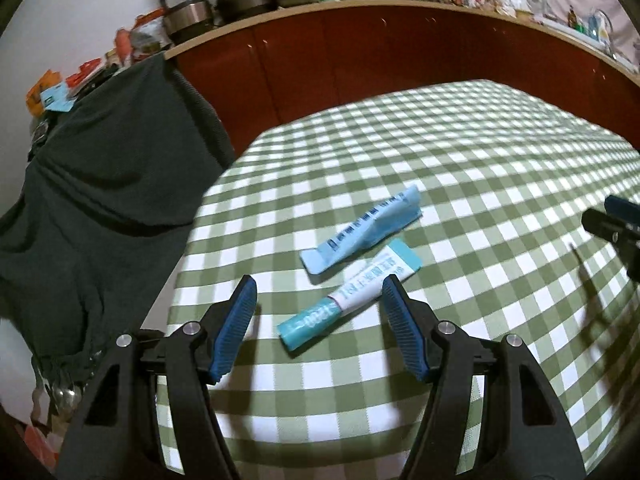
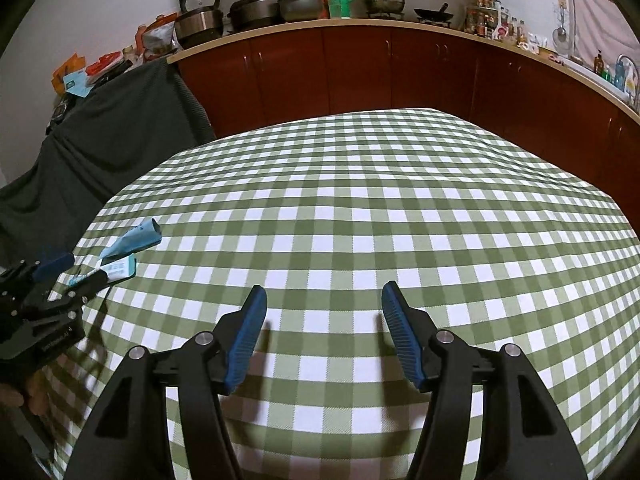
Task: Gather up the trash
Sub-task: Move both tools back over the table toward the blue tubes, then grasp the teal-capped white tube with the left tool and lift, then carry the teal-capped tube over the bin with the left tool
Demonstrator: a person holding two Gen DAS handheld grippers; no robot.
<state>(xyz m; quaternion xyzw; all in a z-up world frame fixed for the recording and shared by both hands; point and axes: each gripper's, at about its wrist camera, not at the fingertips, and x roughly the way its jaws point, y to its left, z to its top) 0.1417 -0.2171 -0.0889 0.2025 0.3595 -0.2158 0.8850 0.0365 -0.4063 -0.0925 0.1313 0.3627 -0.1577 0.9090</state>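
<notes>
Left wrist view, left side of frame: dark green cloth (image 1: pixel 100 168) draped over something beside the table, hanging past the table edge. Centre: green-and-white checked tablecloth (image 1: pixel 460 152) covering the table. Two bits of trash lie on it, mid-frame, nearly touching. Upper one is a flattened light-blue carton (image 1: pixel 362 232), one end flap popped up. Lower one is a teal-and-white tube (image 1: pixel 348 294), lying diagonally, its teal end toward the bottom left.

Left gripper (image 1: pixel 318 308) hovers just above the tube, jaws apart at a medium gap, nothing between the pads, no contact seen. The tube's lower end sits in the gap line between the fingers. Far right edge of frame: tip of the right gripper (image 1: pixel 616 220), partly cut off.

Right wrist view, left edge: left gripper again, over the same two items; carton (image 2: pixel 134 240) above, tube (image 2: pixel 116 270) below, both near the table's left edge. Centre and right: bare checked cloth. Right gripper (image 2: pixel 322 316) is parted about halfway, empty, over plain cloth, well apart from the trash.

Handling guess: both items look light and thin. Carton is probably soft card, crushes easily, may slide on cloth. Tube looks squashy, likely slippery; best pinched across its narrow middle. Carton easiest taken at the raised flap.
</notes>
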